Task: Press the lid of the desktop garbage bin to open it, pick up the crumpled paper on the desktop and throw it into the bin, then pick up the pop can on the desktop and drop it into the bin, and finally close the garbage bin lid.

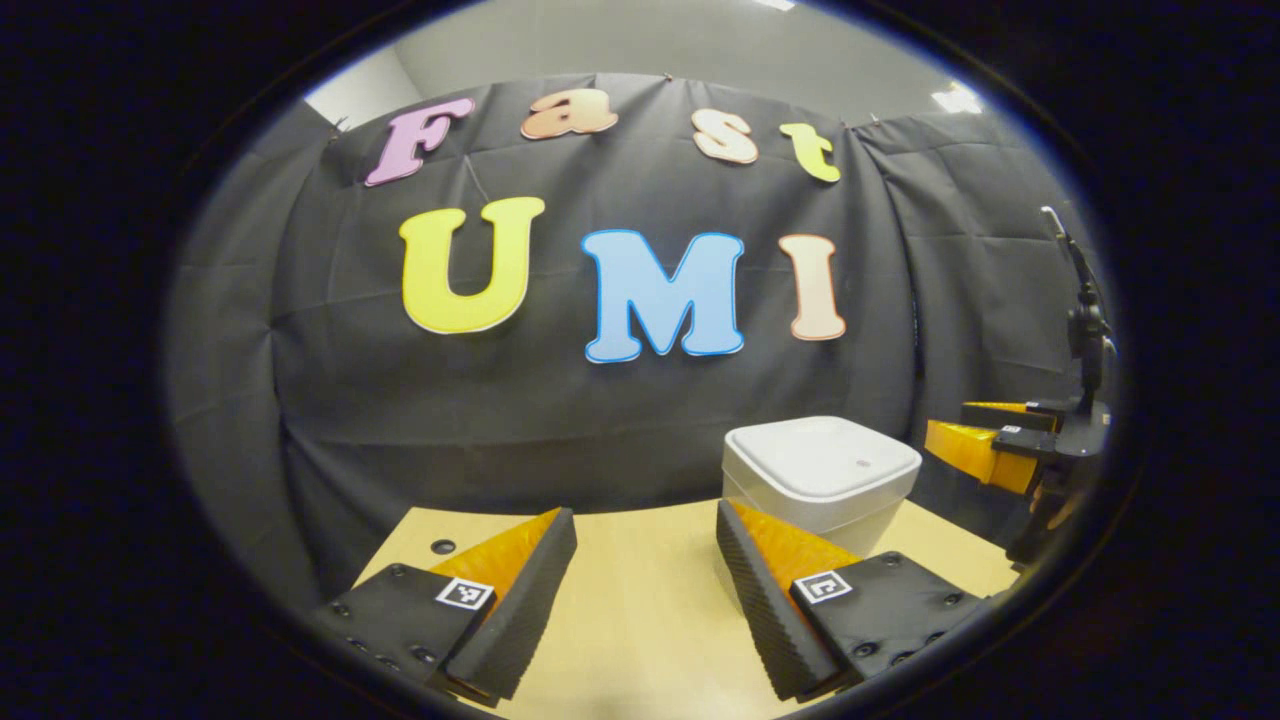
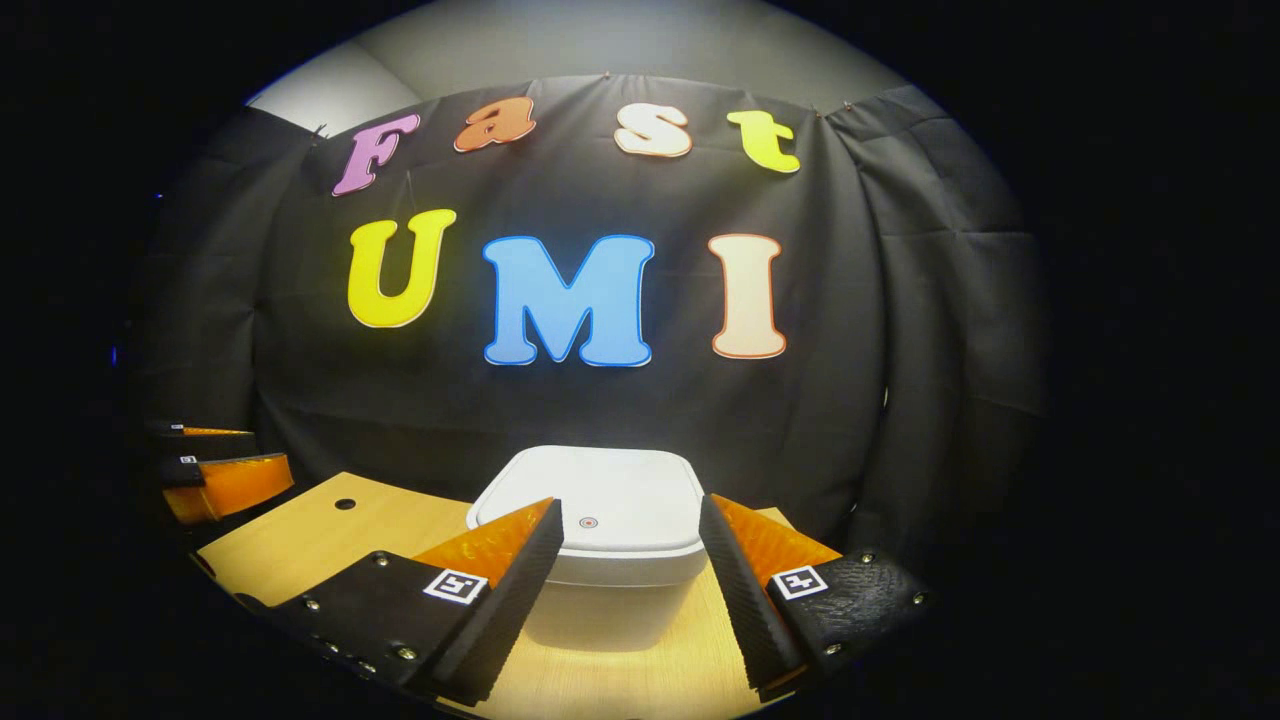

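Wooden bench has the white garbage bin, lid shut; left gripper and right gripper both hover, jaws wide open, holding nothing.

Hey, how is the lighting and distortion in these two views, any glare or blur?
Left gripper view: even light, ceiling lamp glare at the top right, fisheye bending the pale wooden tabletop. Right gripper view: dimmer, brightest on the closed lid of the white square plastic bin, edges falling dark. Both sharp, no motion blur.
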The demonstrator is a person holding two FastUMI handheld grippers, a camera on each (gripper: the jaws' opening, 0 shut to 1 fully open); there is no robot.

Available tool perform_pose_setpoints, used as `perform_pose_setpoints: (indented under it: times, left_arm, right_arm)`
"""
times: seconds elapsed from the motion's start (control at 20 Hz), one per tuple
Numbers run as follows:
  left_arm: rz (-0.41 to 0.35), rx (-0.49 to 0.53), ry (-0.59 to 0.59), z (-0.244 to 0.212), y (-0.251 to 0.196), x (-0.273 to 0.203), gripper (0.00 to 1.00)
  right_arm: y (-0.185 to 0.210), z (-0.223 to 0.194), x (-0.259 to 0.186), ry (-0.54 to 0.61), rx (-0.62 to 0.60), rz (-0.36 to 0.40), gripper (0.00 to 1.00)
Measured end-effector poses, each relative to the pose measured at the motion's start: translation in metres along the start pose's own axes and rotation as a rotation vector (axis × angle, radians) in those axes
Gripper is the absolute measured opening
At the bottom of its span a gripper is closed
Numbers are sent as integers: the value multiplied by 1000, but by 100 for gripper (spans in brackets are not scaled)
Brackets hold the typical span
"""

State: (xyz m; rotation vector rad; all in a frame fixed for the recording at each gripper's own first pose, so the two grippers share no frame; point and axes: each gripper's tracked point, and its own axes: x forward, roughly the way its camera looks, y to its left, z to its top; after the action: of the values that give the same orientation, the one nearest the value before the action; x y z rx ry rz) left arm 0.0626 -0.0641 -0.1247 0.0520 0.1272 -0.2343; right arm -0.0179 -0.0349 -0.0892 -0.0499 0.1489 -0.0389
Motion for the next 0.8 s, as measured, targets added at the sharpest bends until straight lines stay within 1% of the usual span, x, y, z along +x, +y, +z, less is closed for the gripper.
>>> perform_pose_setpoints:
  times: [0.2,0.3,0.55,0.6,0.65,0.7,0.8]
  left_arm:
    - [-24,11,-14,6,-34,1,96]
    - [-16,20,-26,11,-57,3,96]
    - [69,5,-52,20,-133,0,96]
    - [89,-1,-57,20,-153,0,96]
    - [106,-6,-63,20,-173,0,94]
    - [121,-10,-66,18,-194,0,96]
    - [135,-14,-74,15,-237,3,96]
  right_arm:
    - [-21,3,-13,-25,-5,-8,88]
    - [-37,3,-15,-40,-5,2,88]
    - [-95,-2,-14,-52,-17,72,88]
    - [-109,-3,-14,-59,-15,88,88]
    - [-124,-2,-16,-67,-14,104,88]
    - [-139,-4,-16,-70,-18,117,88]
    - [-169,-8,-18,-86,-28,134,88]
